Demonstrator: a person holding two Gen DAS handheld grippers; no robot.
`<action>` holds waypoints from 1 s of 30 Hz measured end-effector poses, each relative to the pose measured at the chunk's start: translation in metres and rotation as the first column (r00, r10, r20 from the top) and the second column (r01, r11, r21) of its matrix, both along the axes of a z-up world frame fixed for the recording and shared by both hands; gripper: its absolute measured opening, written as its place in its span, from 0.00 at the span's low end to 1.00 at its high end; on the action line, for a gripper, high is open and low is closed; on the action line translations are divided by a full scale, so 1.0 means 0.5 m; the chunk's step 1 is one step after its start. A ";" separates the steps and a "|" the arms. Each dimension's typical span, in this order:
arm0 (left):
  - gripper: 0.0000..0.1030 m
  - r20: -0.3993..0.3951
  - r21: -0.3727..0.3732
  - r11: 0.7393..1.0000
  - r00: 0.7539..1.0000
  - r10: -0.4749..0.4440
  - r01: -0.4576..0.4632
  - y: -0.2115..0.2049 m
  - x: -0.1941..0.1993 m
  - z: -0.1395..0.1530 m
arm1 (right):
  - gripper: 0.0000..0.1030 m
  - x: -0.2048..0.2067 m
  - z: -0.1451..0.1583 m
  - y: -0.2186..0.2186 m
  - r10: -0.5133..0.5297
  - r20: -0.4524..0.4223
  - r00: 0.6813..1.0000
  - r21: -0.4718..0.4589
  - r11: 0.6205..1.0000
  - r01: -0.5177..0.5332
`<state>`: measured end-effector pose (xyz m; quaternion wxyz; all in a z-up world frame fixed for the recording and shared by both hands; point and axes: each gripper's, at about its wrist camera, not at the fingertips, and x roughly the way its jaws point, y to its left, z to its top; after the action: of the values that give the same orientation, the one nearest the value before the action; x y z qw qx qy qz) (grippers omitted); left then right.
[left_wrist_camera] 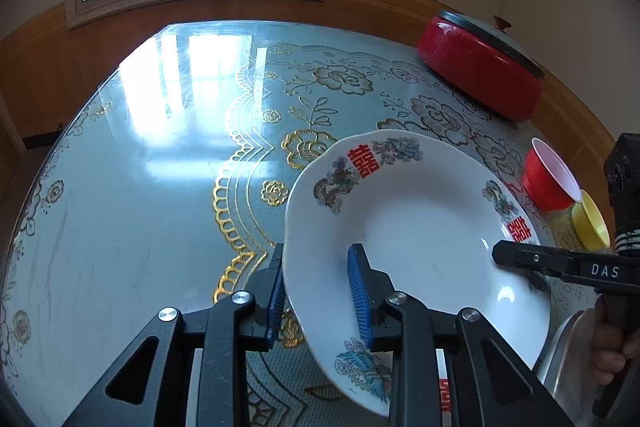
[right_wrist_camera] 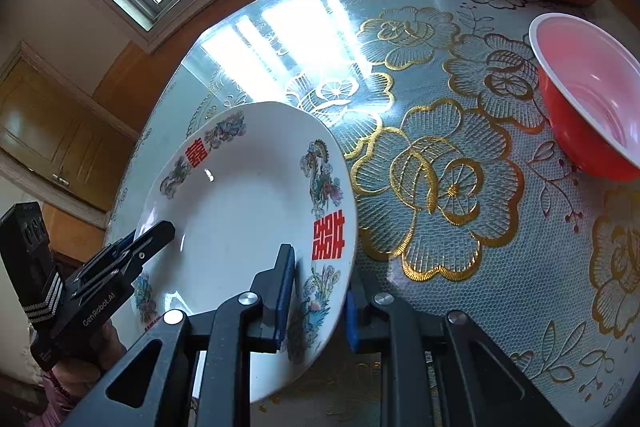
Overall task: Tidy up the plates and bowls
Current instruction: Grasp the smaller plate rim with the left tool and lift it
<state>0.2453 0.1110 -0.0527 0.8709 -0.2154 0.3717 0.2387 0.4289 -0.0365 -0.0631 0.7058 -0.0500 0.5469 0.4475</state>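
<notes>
A white plate [left_wrist_camera: 420, 227] with red characters and dragon pictures is held tilted above the table by both grippers. My left gripper [left_wrist_camera: 320, 291] is shut on its left rim, one blue pad above and one below. My right gripper [right_wrist_camera: 320, 291] is shut on the opposite rim of the plate [right_wrist_camera: 240, 211]. The right gripper also shows in the left wrist view [left_wrist_camera: 520, 259], and the left gripper shows in the right wrist view [right_wrist_camera: 152, 239]. A red bowl [left_wrist_camera: 548, 175] with a white inside sits on the table at the right, also in the right wrist view [right_wrist_camera: 592, 95]. A yellow bowl [left_wrist_camera: 592, 227] sits next to it.
A red pot with a dark lid [left_wrist_camera: 480, 63] stands at the table's far right edge. The round table [left_wrist_camera: 140, 187] has a glossy floral cover with gold lace patterns. A metal dish rim [left_wrist_camera: 560, 351] shows under the plate at the right. A window is beyond the table.
</notes>
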 end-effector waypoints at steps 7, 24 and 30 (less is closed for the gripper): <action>0.33 -0.021 0.006 1.000 1.000 -0.013 0.014 -0.015 0.004 -0.010 | 0.23 0.010 0.002 -0.011 0.011 -0.011 1.000 0.006 1.000 -0.011; 0.30 0.001 -0.007 1.000 1.000 0.012 -0.012 -0.022 -0.022 0.000 | 0.21 -0.022 0.015 -0.006 0.040 0.034 0.999 0.007 0.999 -0.040; 0.29 0.023 0.002 1.000 1.000 0.007 -0.007 -0.037 -0.035 0.018 | 0.21 -0.024 0.021 -0.013 0.056 0.034 0.998 0.026 0.998 -0.057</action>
<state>0.2278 0.0924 -0.0437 0.8746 -0.2186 0.3605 0.2395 0.4166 -0.0427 -0.0528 0.7025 -0.0632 0.5275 0.4736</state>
